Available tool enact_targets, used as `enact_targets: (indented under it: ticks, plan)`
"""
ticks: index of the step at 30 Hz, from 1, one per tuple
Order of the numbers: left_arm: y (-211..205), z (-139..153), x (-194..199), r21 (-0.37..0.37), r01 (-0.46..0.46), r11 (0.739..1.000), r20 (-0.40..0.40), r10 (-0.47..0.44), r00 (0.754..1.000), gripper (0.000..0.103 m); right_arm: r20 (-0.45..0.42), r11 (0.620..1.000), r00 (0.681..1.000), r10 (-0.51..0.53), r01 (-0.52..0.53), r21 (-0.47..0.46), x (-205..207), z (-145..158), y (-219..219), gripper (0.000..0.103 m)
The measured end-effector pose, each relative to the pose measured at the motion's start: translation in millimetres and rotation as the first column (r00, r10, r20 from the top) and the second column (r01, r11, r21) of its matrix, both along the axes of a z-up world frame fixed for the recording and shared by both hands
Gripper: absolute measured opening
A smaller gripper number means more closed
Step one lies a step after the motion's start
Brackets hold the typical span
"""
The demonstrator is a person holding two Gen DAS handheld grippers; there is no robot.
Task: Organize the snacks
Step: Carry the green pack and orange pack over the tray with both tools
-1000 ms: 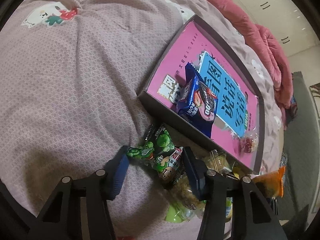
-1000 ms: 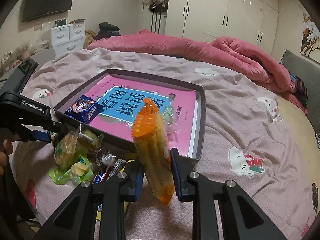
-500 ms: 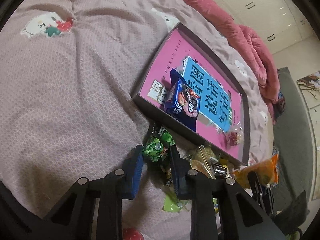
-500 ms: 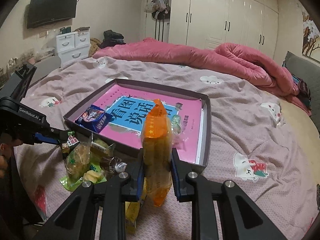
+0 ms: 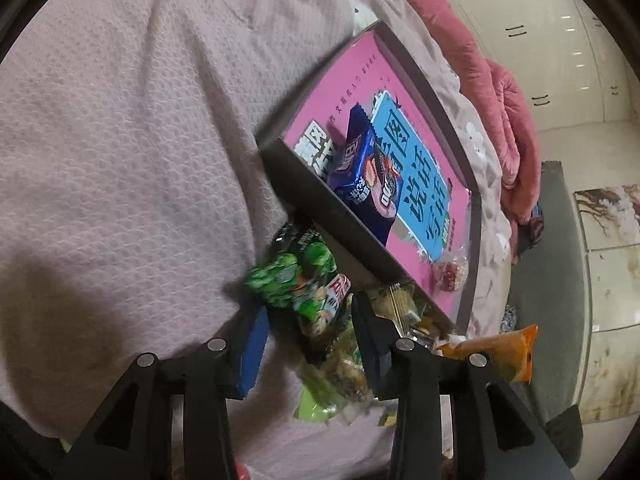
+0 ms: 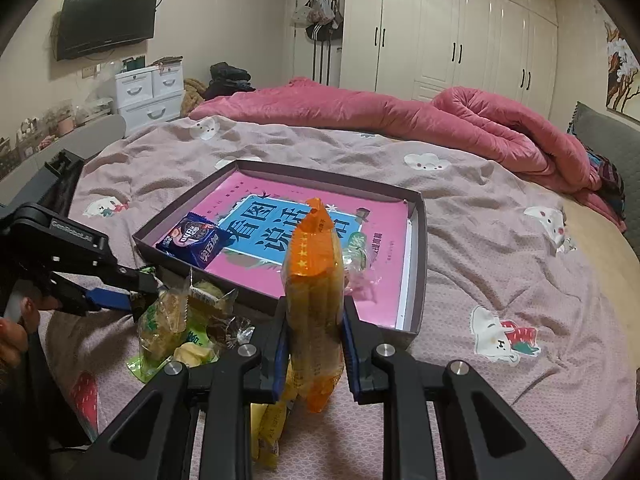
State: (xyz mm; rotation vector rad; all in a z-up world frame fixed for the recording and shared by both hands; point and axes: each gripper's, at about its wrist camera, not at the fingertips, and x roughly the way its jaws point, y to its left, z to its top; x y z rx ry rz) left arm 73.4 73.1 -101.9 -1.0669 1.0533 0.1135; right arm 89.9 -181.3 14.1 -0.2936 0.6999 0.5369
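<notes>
Two grippers work over the bed: the right gripper (image 6: 314,344) clamps an upright orange snack pack (image 6: 314,280) before the dark tray (image 6: 416,280). The left gripper (image 5: 306,334), jaws opening, straddles a crinkled green pea packet (image 5: 298,280) beside the tray's wall.

Bedspread (image 5: 120,168) is showing as matt, waffle-textured cloth. Quilt (image 6: 400,120) at 12 o'clock is looking plush. Box (image 6: 416,280) is reading as matt dark card with a glossy pink printed sheet inside. Orange packet (image 6: 316,280), green packet (image 5: 296,284) and blue packet (image 5: 368,168) are all glinting as shiny plastic film. Wardrobe doors (image 6: 460,32) are looking gloss white.
</notes>
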Motion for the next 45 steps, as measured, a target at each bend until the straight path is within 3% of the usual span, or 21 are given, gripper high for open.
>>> enact_targets:
  ticks: [6,12,22,32,38,45]
  plan:
    - [-2.8,-3.5,7.8,0.002,-0.028,1.000,-0.022,0.028,0.999,0.042,-0.009,1.000,1.000,0.001,-0.001,0.006,0.6,-1.0,0.9,0.024]
    - [-1.2,3.8,5.8,0.028,-0.016,0.999,-0.010,0.016,1.000,0.033,0.006,1.000,1.000,0.005,-0.005,0.006,-3.0,0.7,2.4,0.024]
    - [-0.2,42.5,-7.8,0.117,0.046,0.992,0.071,-0.054,0.996,0.028,0.018,0.999,1.000,-0.011,0.011,0.039,-1.9,7.2,-2.3,0.024]
    - [-2.2,82.9,-10.3,0.276,0.062,0.959,0.157,-0.108,0.982,0.028,0.055,0.996,0.998,-0.028,0.023,0.085,-1.0,19.0,-7.7,0.024]
    - [-5.1,104.3,1.7,0.398,0.079,0.914,0.175,-0.160,0.971,0.028,0.063,0.993,0.997,-0.051,0.043,0.114,7.9,24.5,-11.5,0.024]
    - [-12.1,108.2,21.4,0.442,0.108,0.891,0.167,-0.200,0.965,0.028,0.057,0.988,0.995,-0.081,0.073,0.138,24.0,27.2,-15.3,0.024]
